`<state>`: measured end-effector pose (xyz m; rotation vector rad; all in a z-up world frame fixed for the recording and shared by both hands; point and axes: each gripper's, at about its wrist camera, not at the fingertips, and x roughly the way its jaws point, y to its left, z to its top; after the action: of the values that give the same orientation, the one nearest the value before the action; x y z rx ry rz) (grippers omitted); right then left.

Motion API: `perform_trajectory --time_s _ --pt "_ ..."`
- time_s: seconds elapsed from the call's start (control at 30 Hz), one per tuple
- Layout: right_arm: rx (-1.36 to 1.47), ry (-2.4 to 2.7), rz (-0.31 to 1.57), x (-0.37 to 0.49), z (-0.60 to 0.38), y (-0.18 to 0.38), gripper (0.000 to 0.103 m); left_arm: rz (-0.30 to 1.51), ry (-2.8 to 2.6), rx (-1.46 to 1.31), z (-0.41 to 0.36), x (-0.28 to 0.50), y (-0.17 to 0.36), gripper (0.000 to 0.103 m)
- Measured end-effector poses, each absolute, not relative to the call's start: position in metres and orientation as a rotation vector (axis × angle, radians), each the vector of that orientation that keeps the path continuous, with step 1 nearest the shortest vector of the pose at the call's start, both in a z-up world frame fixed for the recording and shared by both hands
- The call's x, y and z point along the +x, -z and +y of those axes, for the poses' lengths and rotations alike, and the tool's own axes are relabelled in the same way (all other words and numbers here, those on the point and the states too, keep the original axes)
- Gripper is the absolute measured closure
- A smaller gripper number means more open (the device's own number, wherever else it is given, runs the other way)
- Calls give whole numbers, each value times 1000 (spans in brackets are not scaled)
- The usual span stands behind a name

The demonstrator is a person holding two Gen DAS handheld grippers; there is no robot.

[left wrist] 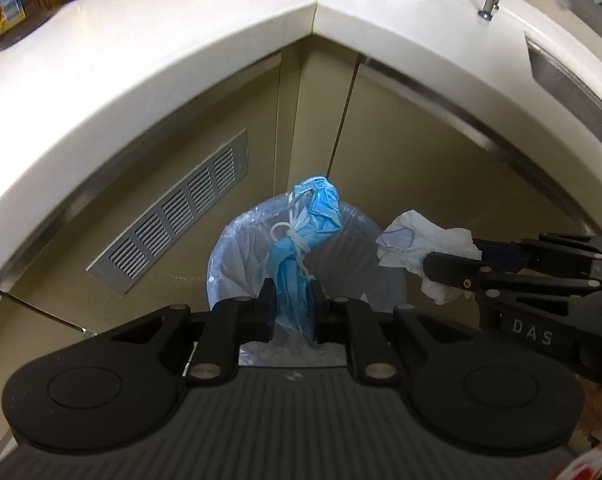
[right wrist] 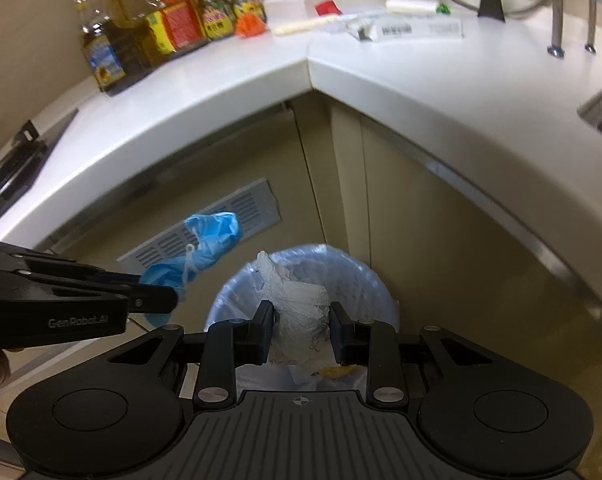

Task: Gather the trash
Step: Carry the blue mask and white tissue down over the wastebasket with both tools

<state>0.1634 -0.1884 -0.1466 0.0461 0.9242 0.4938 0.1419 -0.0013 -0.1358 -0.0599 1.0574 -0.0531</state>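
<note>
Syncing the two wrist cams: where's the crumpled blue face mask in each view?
Left wrist: blue face mask at centre, clamped in the left gripper, hanging above the lined trash bin.
Right wrist: mask left of centre, sticking out of the left gripper that enters from the left edge, beside the bin.
Shared landmark: the louvred vent grille on the cabinet front behind the bin.

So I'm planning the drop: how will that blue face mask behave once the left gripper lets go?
The blue face mask looks floppy: it is crumpled and bound by its white ear loops. It is probably very light, so it may drift. A loop could snag on the left gripper above the lined bin.
</note>
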Motion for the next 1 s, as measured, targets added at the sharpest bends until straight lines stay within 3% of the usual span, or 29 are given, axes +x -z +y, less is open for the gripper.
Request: perform_trajectory --time_s 0.6,0.7,0.8,1.0 --pt "106 -409 1026 196 -192 193 73 1200 79 -51 -6 179 213 88" --pt "119 -401 1039 201 -192 198 73 1206 88 -58 -6 187 219 85" --pt "125 -396 1046 206 -190 203 73 1196 102 -75 -5 194 221 75" --pt "135 -392 1060 214 -192 208 73 1208 108 -77 -4 204 226 72"
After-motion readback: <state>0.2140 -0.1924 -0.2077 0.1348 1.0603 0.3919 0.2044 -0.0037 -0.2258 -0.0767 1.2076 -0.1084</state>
